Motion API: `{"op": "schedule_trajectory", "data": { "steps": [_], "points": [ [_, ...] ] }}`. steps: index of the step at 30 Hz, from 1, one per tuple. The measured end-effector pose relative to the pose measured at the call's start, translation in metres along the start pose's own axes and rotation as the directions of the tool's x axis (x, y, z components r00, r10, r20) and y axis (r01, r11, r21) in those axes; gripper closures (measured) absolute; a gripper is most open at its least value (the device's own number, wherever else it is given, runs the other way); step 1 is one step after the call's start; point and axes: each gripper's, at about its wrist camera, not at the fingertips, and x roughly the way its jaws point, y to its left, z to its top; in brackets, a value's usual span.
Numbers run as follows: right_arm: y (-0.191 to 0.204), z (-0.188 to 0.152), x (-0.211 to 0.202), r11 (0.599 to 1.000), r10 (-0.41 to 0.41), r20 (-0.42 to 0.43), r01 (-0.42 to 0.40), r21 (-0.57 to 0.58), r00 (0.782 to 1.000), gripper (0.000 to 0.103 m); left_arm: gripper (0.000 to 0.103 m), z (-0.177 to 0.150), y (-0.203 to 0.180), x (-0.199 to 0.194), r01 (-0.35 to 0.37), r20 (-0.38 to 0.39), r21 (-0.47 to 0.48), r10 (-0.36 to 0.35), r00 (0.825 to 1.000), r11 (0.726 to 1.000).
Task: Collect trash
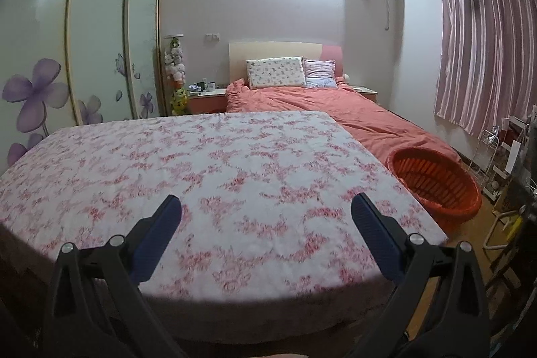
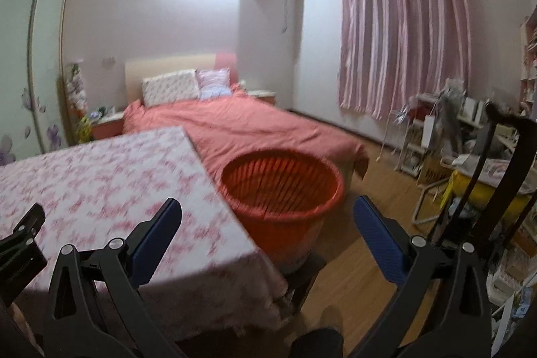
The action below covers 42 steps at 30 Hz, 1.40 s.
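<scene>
An orange slatted plastic basket (image 1: 436, 180) stands on the floor off the table's right edge; the right wrist view shows the same basket (image 2: 282, 180) straight ahead. My left gripper (image 1: 266, 207) hovers open over the near part of the table, whose pink floral cloth (image 1: 201, 176) is bare, with nothing between the blue pads. My right gripper (image 2: 267, 210) is open too, held over the table's right corner (image 2: 235, 257) and the basket's near side, holding nothing. Part of the left gripper (image 2: 20, 244) shows at the left edge. I see no trash on the cloth.
A bed with a coral cover (image 1: 335, 109) lies beyond the table. Mirrored wardrobe doors (image 1: 100, 39) line the left wall. Pink curtains (image 2: 402, 29) hang on the right. Cluttered racks, a white frame and a yellow bin (image 2: 470, 163) crowd the right side over wooden floor (image 2: 352, 274).
</scene>
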Motion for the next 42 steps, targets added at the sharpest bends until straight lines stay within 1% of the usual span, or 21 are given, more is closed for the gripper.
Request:
{"op": "schedule_trajectory", "data": {
  "steps": [2, 5, 7, 8, 10, 16, 25, 32, 42],
  "points": [
    [0.003, -0.001, -0.001, 1.0, 0.011, -0.021, -0.011, -0.005, 1.0, 0.002, 0.004, -0.004, 0.001, -0.003, 0.003, -0.002, -0.004, -0.003, 1.0, 1.0],
    [0.007, -0.003, -0.005, 1.0, 0.002, -0.042, -0.002, -0.01, 0.999, 0.002, 0.004, -0.006, 0.003, -0.006, -0.007, -0.002, -0.017, 0.007, 1.0, 1.0],
    [0.009, -0.003, -0.005, 1.0, -0.02, -0.064, 0.02, -0.012, 0.998, 0.002, 0.004, -0.006, 0.002, -0.006, -0.026, -0.005, -0.021, 0.026, 1.0, 0.999],
    [0.013, -0.01, -0.006, 1.0, -0.024, -0.072, 0.023, -0.014, 0.997, 0.002, 0.004, -0.007, 0.002, -0.007, -0.03, -0.007, -0.022, 0.029, 1.0, 0.999],
    [0.013, -0.012, -0.004, 0.999, -0.046, -0.095, 0.044, -0.017, 0.994, 0.002, 0.004, -0.008, 0.002, -0.007, -0.039, -0.014, -0.025, 0.039, 0.999, 0.999],
    [0.015, -0.021, -0.003, 0.997, -0.076, -0.135, 0.073, -0.023, 0.988, 0.002, 0.004, -0.009, 0.001, -0.008, -0.039, -0.026, -0.03, 0.038, 0.999, 0.999],
    [0.011, -0.023, -0.004, 0.998, -0.067, -0.143, 0.065, -0.017, 0.988, 0.002, 0.004, -0.01, -0.002, -0.011, -0.034, -0.034, -0.03, 0.033, 0.999, 0.999],
    [0.011, -0.024, -0.004, 0.998, -0.067, -0.145, 0.065, -0.016, 0.987, 0.002, 0.004, -0.009, -0.004, -0.013, -0.045, -0.038, -0.027, 0.044, 0.998, 0.999],
    [0.011, -0.023, -0.007, 0.998, -0.059, -0.141, 0.057, -0.012, 0.988, 0.002, 0.004, -0.008, -0.008, -0.019, -0.049, -0.028, -0.015, 0.048, 0.998, 0.999]
  ]
}}
